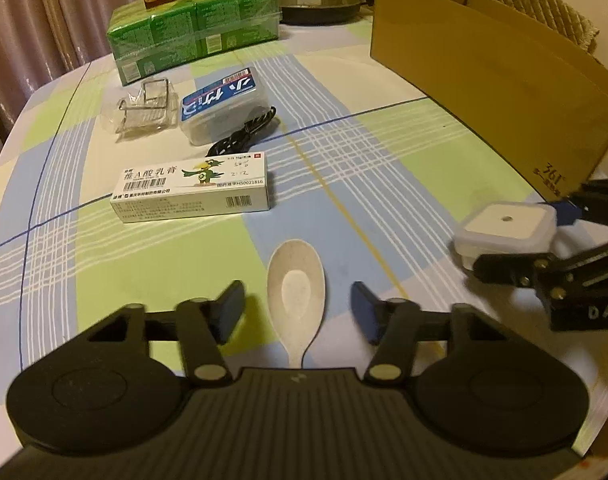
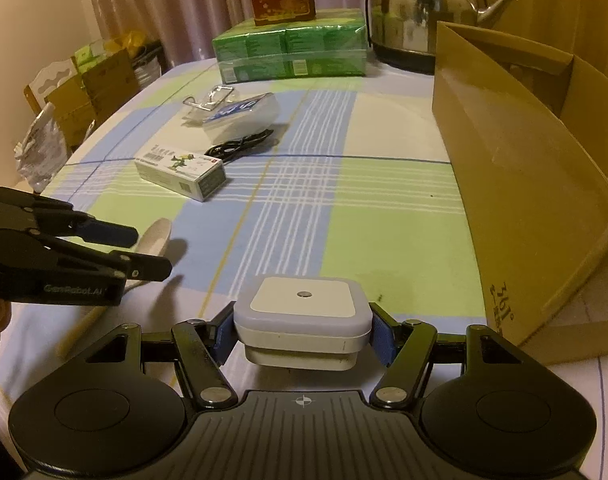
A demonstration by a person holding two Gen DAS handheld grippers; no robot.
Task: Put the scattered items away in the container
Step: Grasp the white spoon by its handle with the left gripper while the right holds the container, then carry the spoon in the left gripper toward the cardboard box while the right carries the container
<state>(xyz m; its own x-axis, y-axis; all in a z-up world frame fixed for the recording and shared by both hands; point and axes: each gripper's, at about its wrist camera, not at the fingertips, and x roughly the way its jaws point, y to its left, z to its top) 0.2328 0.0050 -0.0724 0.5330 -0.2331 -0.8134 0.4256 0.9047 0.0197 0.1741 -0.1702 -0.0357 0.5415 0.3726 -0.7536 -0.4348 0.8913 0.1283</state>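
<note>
Pinkish curtains [image 2: 175,12], checked tablecloth [image 2: 384,184], quilted chair [image 1: 536,4]

Low centre: left gripper [image 1: 297,306] straddling white spoon [image 1: 295,292], pads clear of it. Right edge: right gripper [image 1: 520,236] clamping white square box [image 1: 506,226]. Upper right: cardboard box [image 1: 504,92]. Centre left: medicine carton [image 1: 193,188].

White ceramic spoon [image 1: 297,296] flat on surface near front edge, bowl up, handle toward front. White square plastic night-light [image 2: 304,322] to its right, level. White ointment carton with green bird print [image 1: 193,186] lying flat mid-surface. Behind it: black coiled cable [image 1: 243,136], clear blue-labelled box [image 1: 221,106], clear wire-framed holder [image 1: 143,110]. Open brown cardboard box [image 1: 500,92] along right edge.
</note>
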